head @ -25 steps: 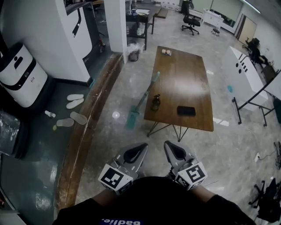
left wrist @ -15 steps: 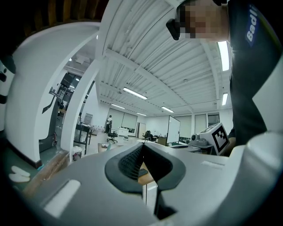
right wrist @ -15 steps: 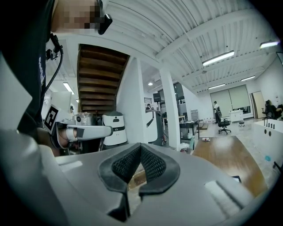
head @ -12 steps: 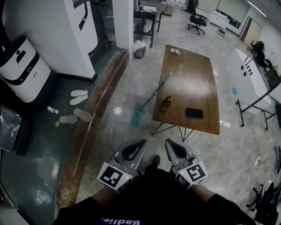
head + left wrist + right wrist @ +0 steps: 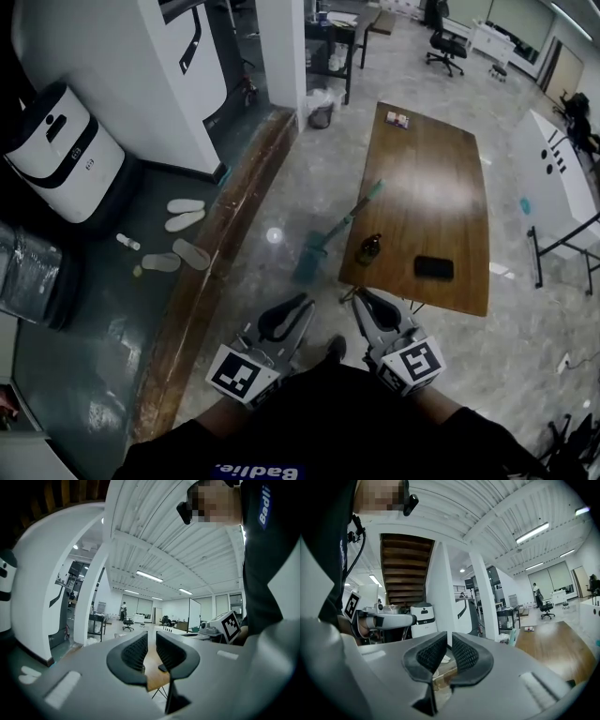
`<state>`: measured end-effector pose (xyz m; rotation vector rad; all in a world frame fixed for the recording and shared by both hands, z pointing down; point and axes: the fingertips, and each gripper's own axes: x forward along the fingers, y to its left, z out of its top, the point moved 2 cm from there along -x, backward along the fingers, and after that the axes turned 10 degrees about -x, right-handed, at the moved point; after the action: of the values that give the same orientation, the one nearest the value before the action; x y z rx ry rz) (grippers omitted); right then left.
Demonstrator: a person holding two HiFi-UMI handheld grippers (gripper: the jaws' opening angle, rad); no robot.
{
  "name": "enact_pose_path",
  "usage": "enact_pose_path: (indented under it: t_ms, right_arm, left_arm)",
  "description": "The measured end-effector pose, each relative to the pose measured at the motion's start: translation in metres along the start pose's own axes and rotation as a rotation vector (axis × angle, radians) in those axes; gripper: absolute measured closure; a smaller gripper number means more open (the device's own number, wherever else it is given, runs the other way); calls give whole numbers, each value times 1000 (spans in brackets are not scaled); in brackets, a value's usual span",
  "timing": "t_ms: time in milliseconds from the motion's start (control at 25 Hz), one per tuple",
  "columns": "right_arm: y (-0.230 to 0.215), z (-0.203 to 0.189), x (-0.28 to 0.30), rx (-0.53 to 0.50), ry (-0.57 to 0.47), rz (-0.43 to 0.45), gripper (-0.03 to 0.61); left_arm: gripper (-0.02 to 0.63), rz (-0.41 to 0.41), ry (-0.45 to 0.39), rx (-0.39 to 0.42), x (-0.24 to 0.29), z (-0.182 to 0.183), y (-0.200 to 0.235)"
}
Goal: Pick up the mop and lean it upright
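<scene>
Flat teal mop (image 5: 310,255): rectangular head flat on the glossy grey stone floor (image 5: 272,202), thin handle slanting up against the edge of the brown wood-grain rectangular table (image 5: 441,178). It's ahead of both grippers, well apart from them. Left gripper (image 5: 305,303): black ribbed rubber fingers (image 5: 136,651) a narrow slit apart, nothing between, touching nothing. Right gripper (image 5: 362,297): same ribbed fingers (image 5: 432,654), have just been opening to a thin gap, also empty. Both are held level, side by side.
</scene>
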<state>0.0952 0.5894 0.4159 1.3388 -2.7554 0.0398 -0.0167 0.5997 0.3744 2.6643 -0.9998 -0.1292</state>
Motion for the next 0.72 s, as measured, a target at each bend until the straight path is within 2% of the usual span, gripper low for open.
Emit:
enact_pose_path:
  t_ms: [200, 520, 720]
  right_arm:
    - [-44, -10, 26, 21, 23, 24, 529]
    - [-78, -15, 70, 72, 42, 85, 523]
    - [-93, -21, 88, 87, 57, 68, 512]
  left_arm:
    - [531, 29, 17, 14, 43, 7, 21]
    - [529, 109, 32, 5, 78, 14, 60]
    - [529, 100, 29, 7, 89, 15, 81]
